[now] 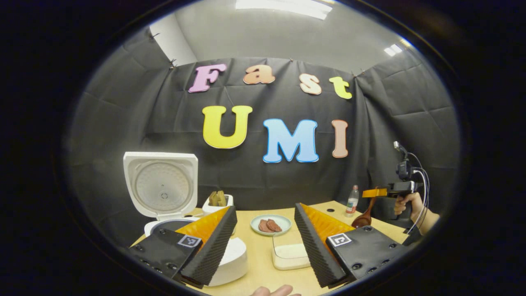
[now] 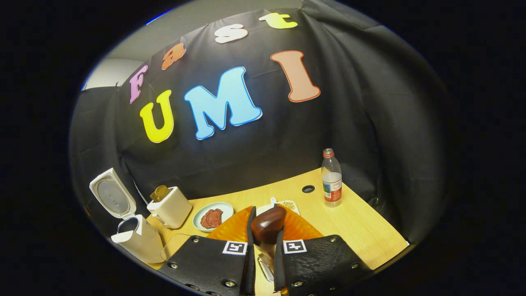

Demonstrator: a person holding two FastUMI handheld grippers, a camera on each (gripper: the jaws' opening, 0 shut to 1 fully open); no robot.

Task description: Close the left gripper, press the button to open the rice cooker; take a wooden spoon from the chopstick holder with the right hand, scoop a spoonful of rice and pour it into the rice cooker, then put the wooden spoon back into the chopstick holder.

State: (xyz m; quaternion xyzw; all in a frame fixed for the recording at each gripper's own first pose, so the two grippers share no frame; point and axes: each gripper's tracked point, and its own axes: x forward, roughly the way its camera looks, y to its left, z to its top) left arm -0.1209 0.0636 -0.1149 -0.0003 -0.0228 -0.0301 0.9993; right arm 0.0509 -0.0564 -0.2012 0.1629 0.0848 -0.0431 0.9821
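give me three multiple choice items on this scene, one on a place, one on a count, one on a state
1. Where does the water bottle stand?
A. on the table near its back right corner
B. inside the rice cooker
C. on the plate

2. How many pieces of food lie on the plate?
A. none
B. two
C. five

3. What state is the rice cooker lid in?
A. shut flat
B. lying off on the table
C. swung up and open

Answers:
1. A: the right gripper view shows the bottle upright on the wood near the far right corner.
2. B: the left gripper view shows two reddish-brown pieces side by side.
3. C: the lid stands upright with its inner face showing. The right tool is shut on the wooden spoon, and the left tool is open.
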